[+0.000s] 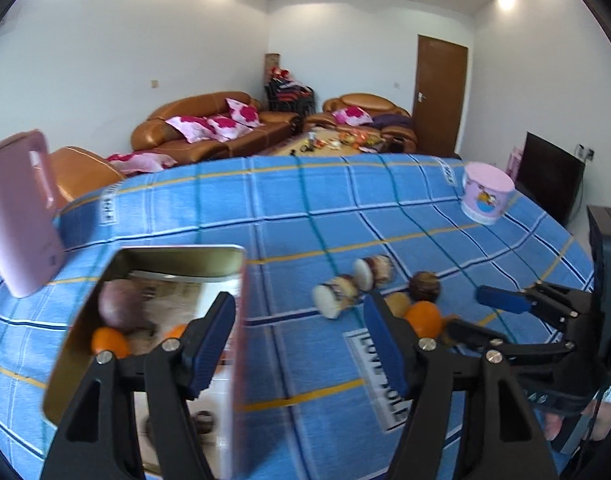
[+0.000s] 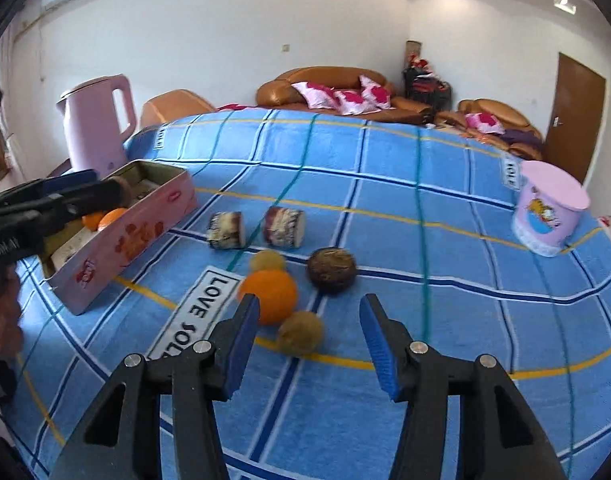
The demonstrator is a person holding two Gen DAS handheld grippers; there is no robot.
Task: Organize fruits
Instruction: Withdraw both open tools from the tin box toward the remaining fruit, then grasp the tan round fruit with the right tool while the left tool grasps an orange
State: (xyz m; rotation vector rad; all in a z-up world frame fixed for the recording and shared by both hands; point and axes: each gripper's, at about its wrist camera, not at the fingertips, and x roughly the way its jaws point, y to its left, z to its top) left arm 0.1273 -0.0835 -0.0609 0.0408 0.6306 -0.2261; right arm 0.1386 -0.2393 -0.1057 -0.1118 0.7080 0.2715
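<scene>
Fruits scattered on blue checked cloth (image 2: 385, 220) covering whole table, some loose, some already inside tin.

Largest on cloth: pink kettle (image 2: 99, 124) at far left corner, upright, handle turned to the right. Next, pink bucket (image 2: 549, 210) near far right edge, standing tilted in the fisheye picture. Then long pink tin box (image 2: 125, 236) with open top, just in front of kettle; inside, dark purple round fruit (image 1: 119, 306) and two small oranges (image 1: 109, 342), touching or nearly touching each other.

Near middle of cloth, two short cut pieces with purple skin and pale ends (image 2: 283, 227), lying on their sides, side by side but apart. Just nearer than these, loose group: large orange (image 2: 270, 294), dark brown wrinkled fruit (image 2: 331, 270) to its right, pale yellow-brown fruit (image 2: 267, 261) behind and touching orange, another yellow-brown fruit (image 2: 300, 333) in front of it.

Left gripper (image 1: 299, 340) above cloth between tin and loose group, fingers moderately apart, holding nothing. Right gripper (image 2: 310, 344) above loose group, fingers also apart, nearest yellow-brown fruit seen between them, pads not pressing on it; left blue pad overlapping edge of large orange in the picture, contact not possible to tell.
</scene>
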